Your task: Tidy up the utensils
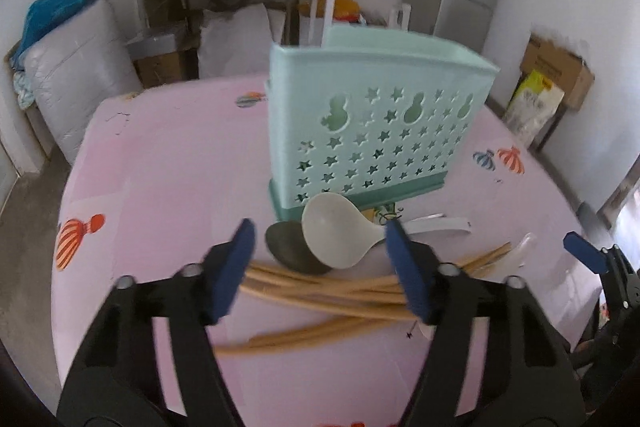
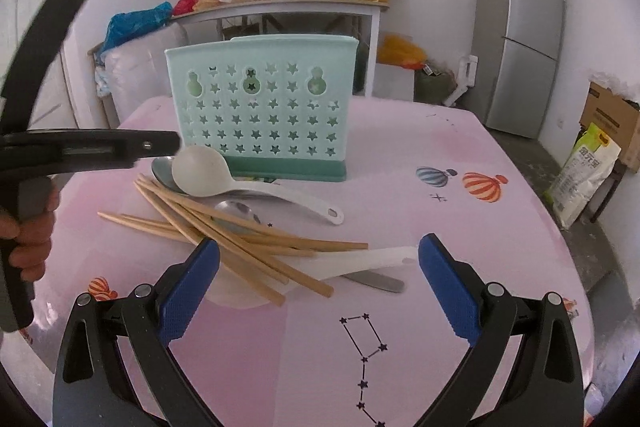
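A mint-green utensil holder (image 1: 372, 123) with star cutouts stands on the pink tablecloth (image 1: 168, 163); it also shows in the right wrist view (image 2: 260, 107). In front of it lie a white rice spoon (image 2: 204, 173), a dark metal spoon (image 1: 290, 247), several wooden chopsticks (image 2: 240, 235), a white plastic spoon (image 2: 360, 261) and a metal spoon (image 2: 236, 209). My left gripper (image 1: 320, 259) is open, just above the chopsticks and spoon bowls. My right gripper (image 2: 320, 275) is open, over the chopstick ends and white plastic spoon.
The left gripper's body and the hand holding it (image 2: 32, 187) fill the left side of the right wrist view. Behind the table are a cluttered side table (image 2: 288, 3), a grey fridge (image 2: 520, 39), cardboard boxes (image 2: 612, 123) and a bag (image 2: 580, 179).
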The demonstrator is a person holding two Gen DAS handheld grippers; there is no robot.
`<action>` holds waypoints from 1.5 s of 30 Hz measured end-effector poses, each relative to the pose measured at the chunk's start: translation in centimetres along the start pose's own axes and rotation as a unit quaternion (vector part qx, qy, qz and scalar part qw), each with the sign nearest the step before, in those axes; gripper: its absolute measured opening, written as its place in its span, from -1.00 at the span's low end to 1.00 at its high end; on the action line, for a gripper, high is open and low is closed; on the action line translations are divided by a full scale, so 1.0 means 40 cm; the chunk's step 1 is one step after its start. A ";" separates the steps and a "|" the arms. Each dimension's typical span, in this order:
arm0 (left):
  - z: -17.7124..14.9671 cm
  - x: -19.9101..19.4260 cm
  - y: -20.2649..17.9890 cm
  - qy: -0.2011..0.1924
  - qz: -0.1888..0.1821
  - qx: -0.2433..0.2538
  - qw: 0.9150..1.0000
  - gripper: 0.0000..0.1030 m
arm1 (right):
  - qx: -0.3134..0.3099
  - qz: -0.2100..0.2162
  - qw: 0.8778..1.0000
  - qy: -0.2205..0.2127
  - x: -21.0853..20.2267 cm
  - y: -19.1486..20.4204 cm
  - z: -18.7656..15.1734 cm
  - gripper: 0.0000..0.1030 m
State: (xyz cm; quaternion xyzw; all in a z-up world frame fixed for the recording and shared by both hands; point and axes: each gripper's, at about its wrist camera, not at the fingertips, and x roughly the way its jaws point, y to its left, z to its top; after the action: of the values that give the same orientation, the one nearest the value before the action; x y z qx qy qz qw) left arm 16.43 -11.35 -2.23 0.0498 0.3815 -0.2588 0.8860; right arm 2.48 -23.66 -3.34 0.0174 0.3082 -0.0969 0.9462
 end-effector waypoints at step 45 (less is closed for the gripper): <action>-0.143 -0.274 0.328 -0.211 0.105 -0.270 0.934 -0.93 | -0.113 0.169 0.978 0.051 0.151 0.282 0.169 -0.40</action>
State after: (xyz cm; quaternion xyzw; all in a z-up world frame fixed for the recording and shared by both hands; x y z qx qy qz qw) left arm 12.92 6.17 -0.02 -0.2069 0.2341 -0.0557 0.9483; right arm 13.37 -14.25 -1.70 -0.0330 0.3573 0.1006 0.9280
